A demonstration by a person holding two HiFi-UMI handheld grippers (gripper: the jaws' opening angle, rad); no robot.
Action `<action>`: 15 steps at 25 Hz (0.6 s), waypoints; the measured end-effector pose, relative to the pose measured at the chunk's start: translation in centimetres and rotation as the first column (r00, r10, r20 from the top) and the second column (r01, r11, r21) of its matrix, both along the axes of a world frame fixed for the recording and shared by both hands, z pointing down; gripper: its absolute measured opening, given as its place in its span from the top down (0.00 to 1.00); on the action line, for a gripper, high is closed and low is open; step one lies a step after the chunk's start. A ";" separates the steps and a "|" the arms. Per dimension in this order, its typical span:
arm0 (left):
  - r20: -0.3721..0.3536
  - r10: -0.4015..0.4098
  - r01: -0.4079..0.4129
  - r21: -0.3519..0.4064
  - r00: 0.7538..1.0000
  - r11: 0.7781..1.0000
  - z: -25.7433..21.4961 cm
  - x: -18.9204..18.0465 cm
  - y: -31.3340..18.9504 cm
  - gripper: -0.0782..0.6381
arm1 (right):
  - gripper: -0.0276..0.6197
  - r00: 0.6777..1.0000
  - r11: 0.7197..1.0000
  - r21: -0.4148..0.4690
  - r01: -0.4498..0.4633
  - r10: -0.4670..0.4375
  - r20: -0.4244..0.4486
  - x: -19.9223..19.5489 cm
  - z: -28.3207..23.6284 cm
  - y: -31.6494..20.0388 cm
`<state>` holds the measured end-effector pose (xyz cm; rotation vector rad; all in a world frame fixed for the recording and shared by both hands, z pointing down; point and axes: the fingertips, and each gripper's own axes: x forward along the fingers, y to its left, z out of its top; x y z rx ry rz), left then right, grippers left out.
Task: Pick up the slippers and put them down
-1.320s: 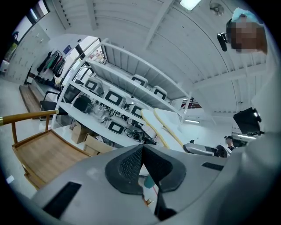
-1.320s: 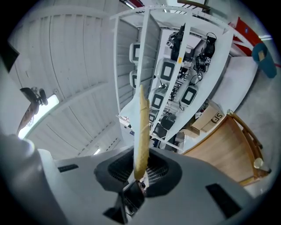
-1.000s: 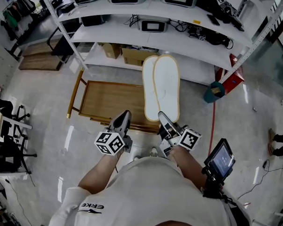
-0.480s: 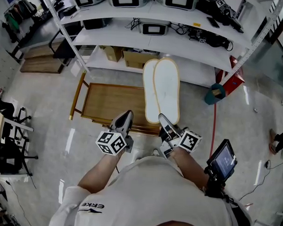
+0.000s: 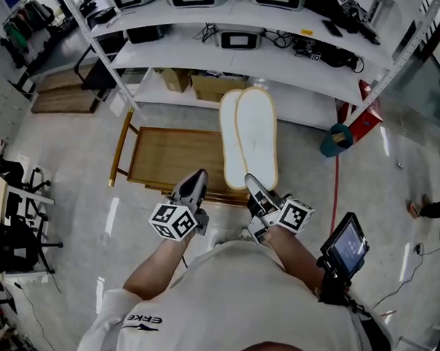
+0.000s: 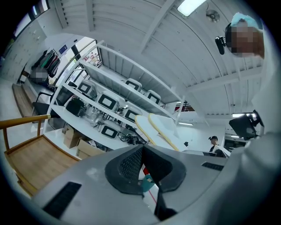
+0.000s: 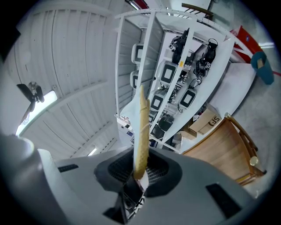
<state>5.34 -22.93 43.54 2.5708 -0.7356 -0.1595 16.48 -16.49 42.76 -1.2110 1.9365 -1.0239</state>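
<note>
Bright, even indoor light is filling every view. A ceiling lamp (image 6: 191, 5) is glowing overexposed at the top of the left gripper view. The glossy floor (image 5: 75, 165) is throwing back pale streaks of glare. Fisheye distortion is bending the shelves (image 5: 232, 62), and black vignetting is rounding off both gripper views' corners.

Head view looks steeply down from above the left gripper (image 5: 194, 179) and right gripper (image 5: 252, 186). Each gripper view sits close behind its jaws, facing ahead. All share slippers (image 5: 254, 133) and shelves (image 5: 181, 57) beyond.
</note>
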 end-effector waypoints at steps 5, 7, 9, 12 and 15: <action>0.006 -0.011 0.011 -0.009 1.000 1.000 0.4 0.3 -0.4 0.89 | 0.87 1.000 1.000 -0.009 0.010 -0.010 0.002 0.2 0.6 -0.6; 0.011 -0.022 0.022 -0.012 1.000 1.000 0.6 0.4 -0.7 0.89 | 0.87 1.000 1.000 -0.020 0.021 -0.021 -0.011 0.3 1.2 -1.1; 0.017 -0.038 0.038 -0.017 0.999 0.999 0.7 0.4 -0.9 0.89 | 0.87 0.998 0.999 -0.035 0.040 -0.041 -0.041 0.2 1.5 -1.6; 0.029 -0.067 0.068 -0.020 0.997 0.997 0.9 0.1 -1.4 0.89 | 0.87 0.991 0.995 -0.069 0.070 -0.077 -0.112 -0.1 2.1 -2.7; 0.043 -0.106 0.107 -0.022 0.993 0.994 1.1 -0.2 -1.8 0.89 | 0.87 0.976 0.990 -0.094 0.106 -0.122 -0.179 -0.7 2.9 -4.1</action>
